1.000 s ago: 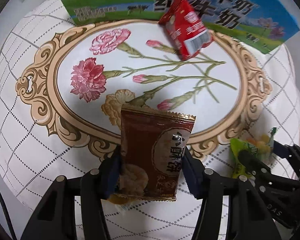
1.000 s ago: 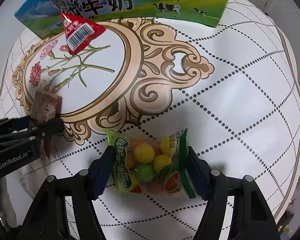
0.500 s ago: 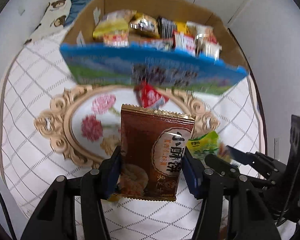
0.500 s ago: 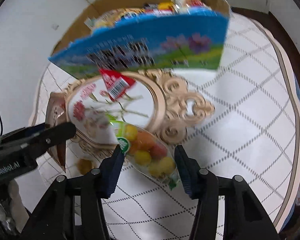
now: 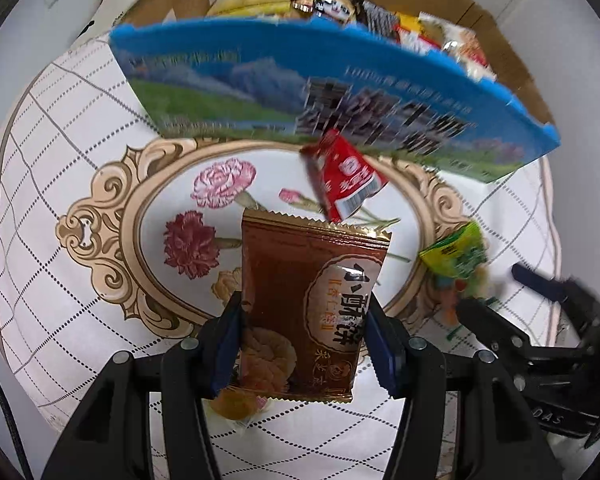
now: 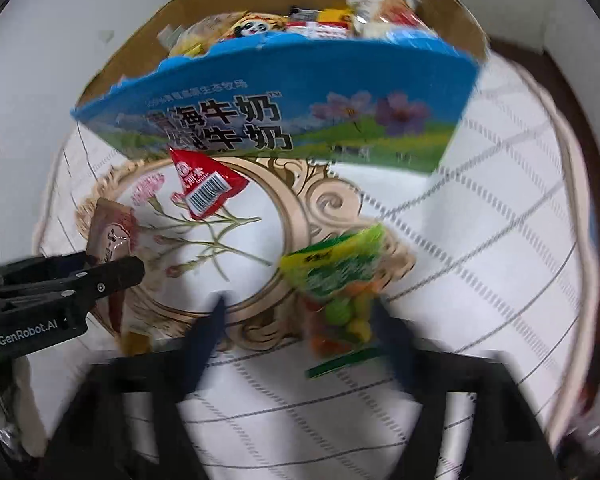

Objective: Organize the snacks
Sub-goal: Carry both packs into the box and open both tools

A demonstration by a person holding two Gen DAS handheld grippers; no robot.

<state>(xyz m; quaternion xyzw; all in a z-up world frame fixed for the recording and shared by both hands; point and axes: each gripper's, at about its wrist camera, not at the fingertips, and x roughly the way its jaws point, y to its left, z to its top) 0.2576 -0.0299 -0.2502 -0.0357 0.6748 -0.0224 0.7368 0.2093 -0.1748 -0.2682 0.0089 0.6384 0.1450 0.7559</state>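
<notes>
Now both packets are off the surface [image 5: 80,240] where a second ago they were only gripped low on it, and the box [image 6: 260,128] has come into view ahead. The left tongs [image 5: 302,336] stay clamped on the brown packet [image 5: 312,300]. The right tongs [image 6: 300,328] look spread wider; the candy bag [image 6: 340,292] sits by the right finger, but blur hides whether they grip it. A red packet [image 5: 346,178] lies near the box, untouched. Likely next: dropping both in.
</notes>
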